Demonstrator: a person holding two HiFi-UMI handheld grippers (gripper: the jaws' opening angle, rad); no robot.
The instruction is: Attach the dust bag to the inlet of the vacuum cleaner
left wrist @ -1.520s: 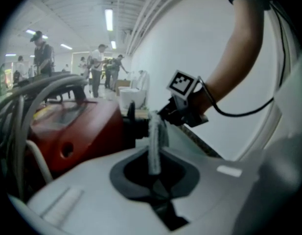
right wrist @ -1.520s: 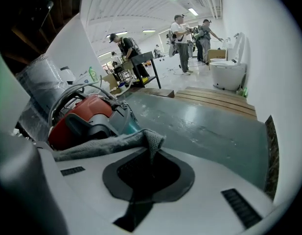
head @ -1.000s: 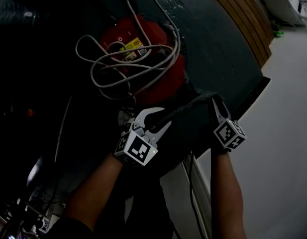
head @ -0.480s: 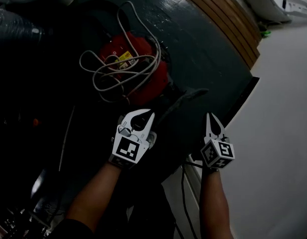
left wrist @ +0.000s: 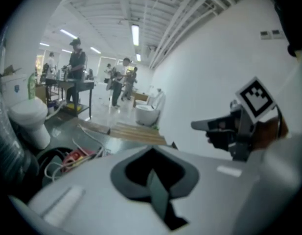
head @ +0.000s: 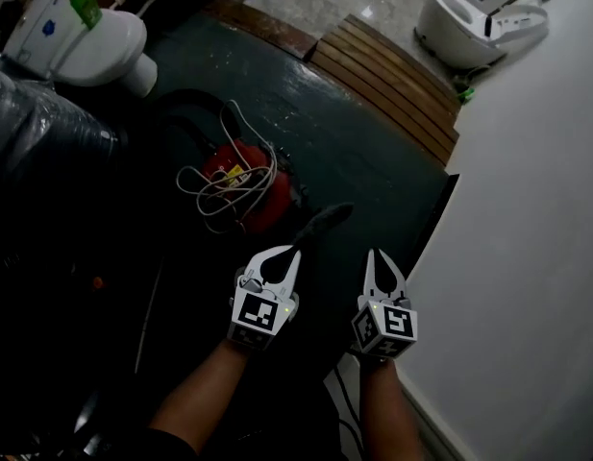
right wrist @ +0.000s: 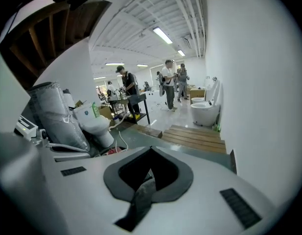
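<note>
Both claws have risen well above the vacuum cleaner (head: 246, 182), with the left claw (head: 292, 254) and right claw (head: 377, 257) each clamped on the dust bag (head: 320, 224) between them; next, its mouth likely needs aligning with the inlet.

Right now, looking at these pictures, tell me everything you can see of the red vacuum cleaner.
The vacuum cleaner is a small, rounded red canister, glossy like plastic, with a yellow label on top. It sits on the dark green floor mat. A pale cord lies in loose loops over its top, and a black hose curves round behind it. The dark dust bag, pinched by the left gripper and right gripper, ends near its right side; contact cannot be told.
</note>
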